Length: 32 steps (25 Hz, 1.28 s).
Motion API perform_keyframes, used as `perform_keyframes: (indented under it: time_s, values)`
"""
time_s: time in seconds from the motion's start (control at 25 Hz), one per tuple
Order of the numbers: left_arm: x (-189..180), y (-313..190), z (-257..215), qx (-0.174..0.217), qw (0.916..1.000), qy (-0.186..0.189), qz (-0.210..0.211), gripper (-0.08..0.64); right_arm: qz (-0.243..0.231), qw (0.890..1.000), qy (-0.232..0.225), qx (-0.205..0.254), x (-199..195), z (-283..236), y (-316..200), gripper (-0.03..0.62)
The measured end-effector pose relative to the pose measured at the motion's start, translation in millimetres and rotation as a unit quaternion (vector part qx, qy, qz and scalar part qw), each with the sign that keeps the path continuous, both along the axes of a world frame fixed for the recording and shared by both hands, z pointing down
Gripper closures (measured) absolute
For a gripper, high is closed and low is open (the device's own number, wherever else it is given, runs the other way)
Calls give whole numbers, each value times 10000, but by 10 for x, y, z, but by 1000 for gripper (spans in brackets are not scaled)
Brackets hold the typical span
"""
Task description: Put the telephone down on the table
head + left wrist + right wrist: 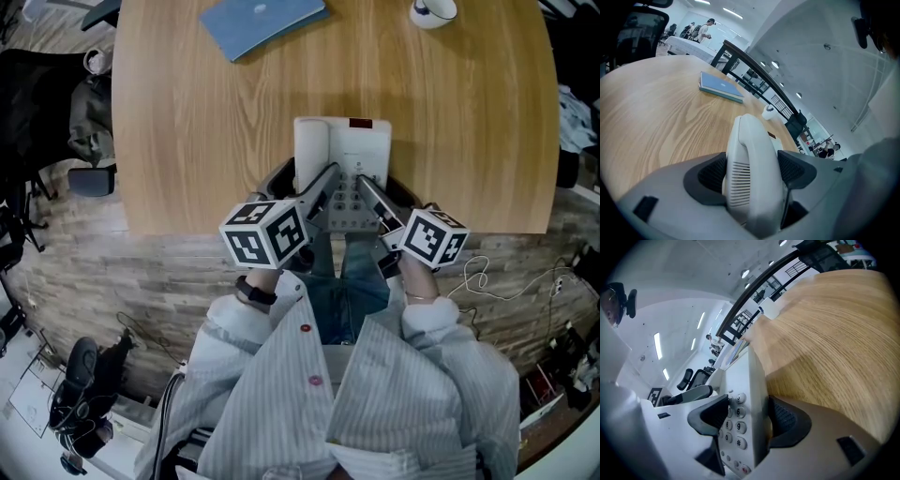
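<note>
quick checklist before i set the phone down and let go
1. Left gripper hold: ok, jaws clamped on either side of the handset.
2. Right gripper hold: ok, jaws clamped on the keypad side of the telephone.
3. Telephone over the table: ok, though close to its near edge.
4. Base resting flat on the wood: cannot tell from any view.
5. Space around the spot: ok, the blue book and white cup sit at the far side.
</note>
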<state>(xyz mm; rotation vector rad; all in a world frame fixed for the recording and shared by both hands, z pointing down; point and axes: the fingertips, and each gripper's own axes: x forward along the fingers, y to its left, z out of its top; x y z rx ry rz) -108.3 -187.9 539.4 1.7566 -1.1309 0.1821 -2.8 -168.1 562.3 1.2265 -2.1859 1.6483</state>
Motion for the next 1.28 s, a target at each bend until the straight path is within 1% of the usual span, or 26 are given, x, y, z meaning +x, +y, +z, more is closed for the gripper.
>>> perform_keyframes:
  time_s: [0.28,0.76,1.0,1.28]
  values:
    - [49,43,95,-90,9999,108,18,212,21,9999,97,-14,47,70,45,318]
    - [31,34,135,-3,9998,170,-64,212,-184,9996,108,163,46,105,-5,318]
    - [67,40,140,3,9998,166,122,209,-350,9991,106,222,54,107,-16,318]
    - [93,30,148,-63,9988,187,453,200,-429,9989,125,140,43,109,-23,318]
